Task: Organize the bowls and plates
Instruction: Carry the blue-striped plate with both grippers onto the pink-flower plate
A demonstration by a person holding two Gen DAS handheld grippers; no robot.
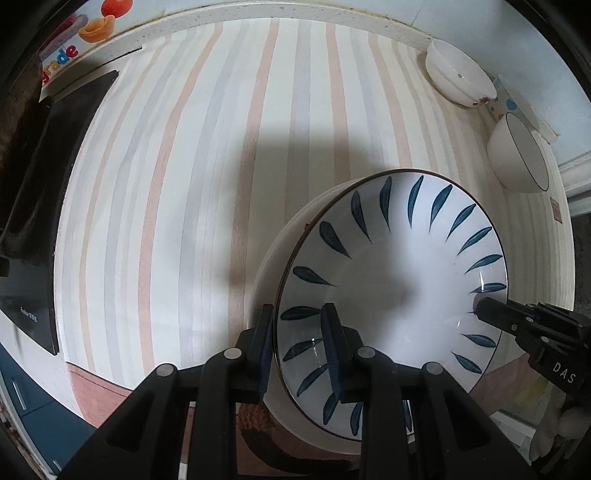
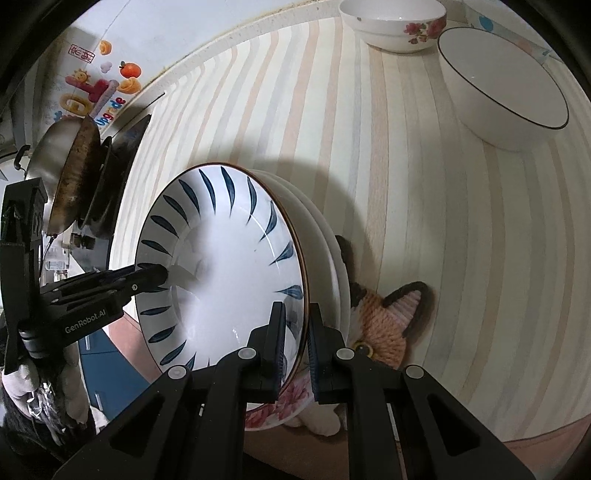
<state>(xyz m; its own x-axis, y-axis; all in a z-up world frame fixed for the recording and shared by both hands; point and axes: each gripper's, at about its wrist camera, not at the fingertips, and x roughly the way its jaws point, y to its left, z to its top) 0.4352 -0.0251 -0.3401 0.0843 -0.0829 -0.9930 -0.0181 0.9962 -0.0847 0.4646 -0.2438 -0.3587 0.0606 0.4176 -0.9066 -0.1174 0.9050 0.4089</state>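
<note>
Two grippers pinch the rim of the leaf-patterned plate (image 1: 391, 295), the left gripper (image 1: 297, 343) on one edge and the right gripper (image 2: 297, 343) on the opposite edge. It sits on a stack of plates (image 2: 328, 251) on the striped counter (image 1: 207, 166); beyond the stack stand a flowered bowl (image 2: 393, 24) and a dark-rimmed bowl (image 2: 502, 88)

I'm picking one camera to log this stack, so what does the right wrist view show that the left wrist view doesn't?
Only the right wrist view shows the metal pan, the knitted cat and the flowered plate low in the stack. Only the left shows the dark board. Both show the blue-leaf plate, gripped at opposite rims by the left gripper and right gripper, plus two bowls.
</note>
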